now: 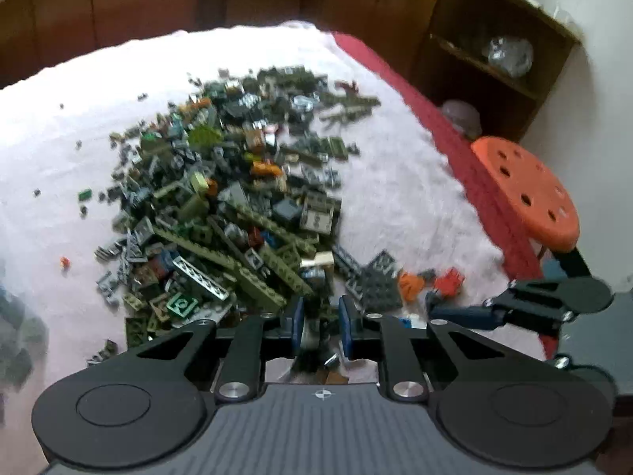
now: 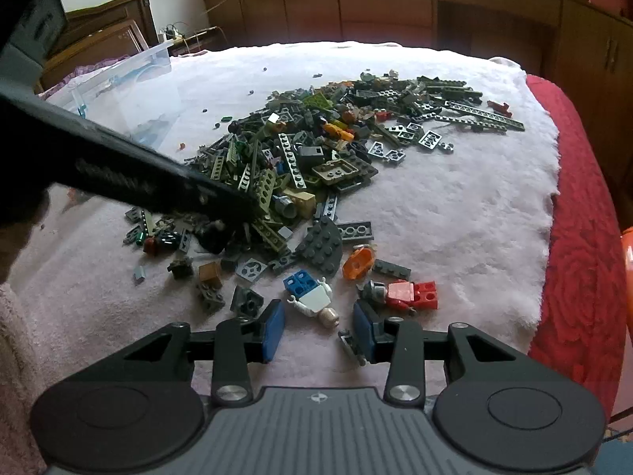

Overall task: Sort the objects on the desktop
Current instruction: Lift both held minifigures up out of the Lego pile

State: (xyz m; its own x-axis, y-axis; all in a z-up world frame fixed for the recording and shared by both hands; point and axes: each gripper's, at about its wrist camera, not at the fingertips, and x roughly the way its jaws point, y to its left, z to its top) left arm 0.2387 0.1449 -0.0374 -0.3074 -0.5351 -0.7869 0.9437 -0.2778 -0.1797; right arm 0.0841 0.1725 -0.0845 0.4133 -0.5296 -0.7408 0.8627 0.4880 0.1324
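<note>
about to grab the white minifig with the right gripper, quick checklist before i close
1. Right gripper open: ok.
2. White minifig between its fingers: not ok, it lies just ahead of the tips.
3. Minifig apart from red minifig: ok.
4. Left gripper out of the way: ok, over the pile.
5. Left gripper empty: cannot tell, bricks blur between its fingers.
6. Bin within reach: cannot tell.
</note>
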